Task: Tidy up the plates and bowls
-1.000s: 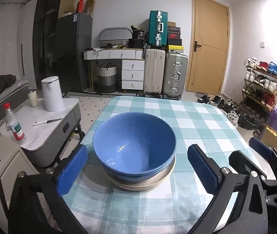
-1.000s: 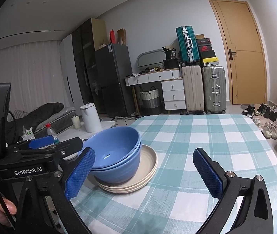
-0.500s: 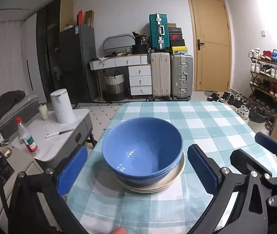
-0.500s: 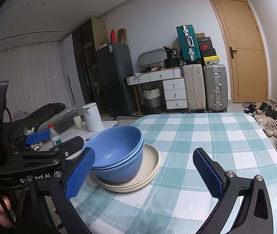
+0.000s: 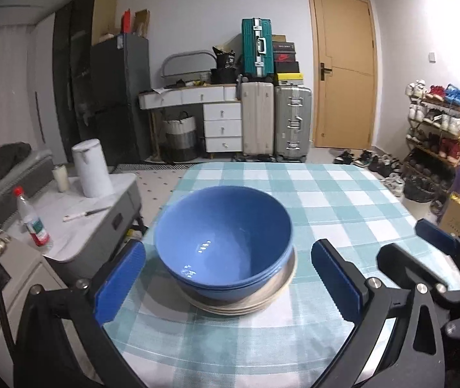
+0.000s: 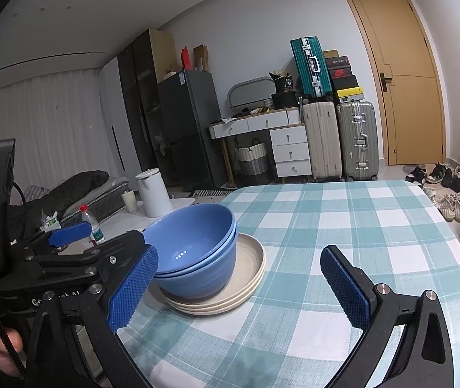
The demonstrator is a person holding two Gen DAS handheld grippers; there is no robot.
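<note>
- My left tongs (image 5: 228, 278) are spread wide and pinch nothing; their two blue pads flank the stack, one to its left, one to its right, both apart from it.
- My right tongs (image 6: 238, 291) are also spread and hold nothing, sitting to the right of the stack, which lies left of their centre line.
- Dead ahead of the left tongs sit the nested round blue bowls (image 5: 223, 242) on the stacked beige round plates (image 6: 249, 271), on the near left part of the teal checked surface (image 6: 343, 226).
- I judge the left tongs nearer and better lined up; the stack is round, so no long axis matters.
- Farther off, the surface lies bare.
</note>
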